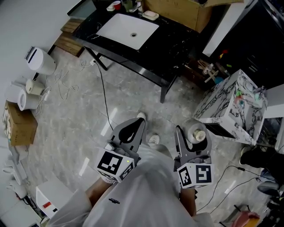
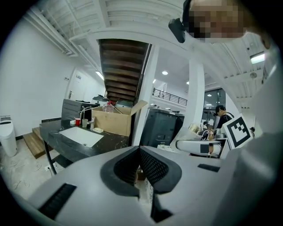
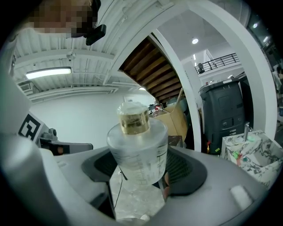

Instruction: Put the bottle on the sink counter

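Note:
A clear bottle (image 3: 138, 150) with a gold cap stands upright between the pads of my right gripper (image 3: 138, 165), which is shut on it. In the head view the bottle (image 1: 196, 133) and right gripper (image 1: 191, 135) are low at the right, over the floor. My left gripper (image 1: 140, 119) is beside it at the left, its jaws together and holding nothing; its tips (image 2: 139, 152) meet in the left gripper view. The black sink counter (image 1: 177, 40) with a white basin (image 1: 128, 30) stands well ahead, apart from both grippers, and the counter (image 2: 110, 139) also shows at left.
A cardboard box (image 1: 182, 11), a red cup (image 1: 116, 4) and a soap dish (image 1: 151, 15) sit on the counter. A white patterned cabinet (image 1: 235, 106) stands at the right. A cable (image 1: 104, 97) runs over the floor. White appliances (image 1: 40, 60) line the left wall.

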Demonstrator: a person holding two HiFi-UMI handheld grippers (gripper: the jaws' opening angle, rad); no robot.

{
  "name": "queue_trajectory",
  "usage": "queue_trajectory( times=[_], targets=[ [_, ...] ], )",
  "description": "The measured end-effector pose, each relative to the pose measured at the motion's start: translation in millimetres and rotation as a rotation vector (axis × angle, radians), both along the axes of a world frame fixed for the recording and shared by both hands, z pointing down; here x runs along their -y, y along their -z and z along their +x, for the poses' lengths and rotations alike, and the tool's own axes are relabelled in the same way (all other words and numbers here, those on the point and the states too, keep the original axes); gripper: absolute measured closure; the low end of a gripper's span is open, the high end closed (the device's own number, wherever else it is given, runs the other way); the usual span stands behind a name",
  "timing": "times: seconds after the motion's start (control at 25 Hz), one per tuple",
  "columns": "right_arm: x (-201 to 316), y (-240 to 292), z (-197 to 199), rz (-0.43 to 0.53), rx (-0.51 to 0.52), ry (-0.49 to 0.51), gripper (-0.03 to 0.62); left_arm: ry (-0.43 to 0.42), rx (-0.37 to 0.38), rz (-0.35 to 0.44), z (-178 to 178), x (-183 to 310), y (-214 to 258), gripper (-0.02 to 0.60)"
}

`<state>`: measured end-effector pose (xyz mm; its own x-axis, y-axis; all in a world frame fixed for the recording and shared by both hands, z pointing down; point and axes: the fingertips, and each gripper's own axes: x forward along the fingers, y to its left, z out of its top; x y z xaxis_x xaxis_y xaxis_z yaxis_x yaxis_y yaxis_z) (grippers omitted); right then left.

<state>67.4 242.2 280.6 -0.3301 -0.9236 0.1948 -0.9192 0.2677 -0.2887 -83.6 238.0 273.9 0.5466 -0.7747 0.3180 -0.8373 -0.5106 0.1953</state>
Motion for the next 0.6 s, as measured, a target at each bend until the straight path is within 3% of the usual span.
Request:
queue_trajectory(
  times=[0.28,0.6],
  targets=[
    [35,-2,-1,-0.011,-0.006,0.009,0.249,-0.009,-0.012,-0.01,2,37,-5,0.574],
    [106,-2,-6,-0.016,-0.015,0.0,0.249,-0.045,-0.014,-0.018,4,115,-9,0.574]
  ],
)
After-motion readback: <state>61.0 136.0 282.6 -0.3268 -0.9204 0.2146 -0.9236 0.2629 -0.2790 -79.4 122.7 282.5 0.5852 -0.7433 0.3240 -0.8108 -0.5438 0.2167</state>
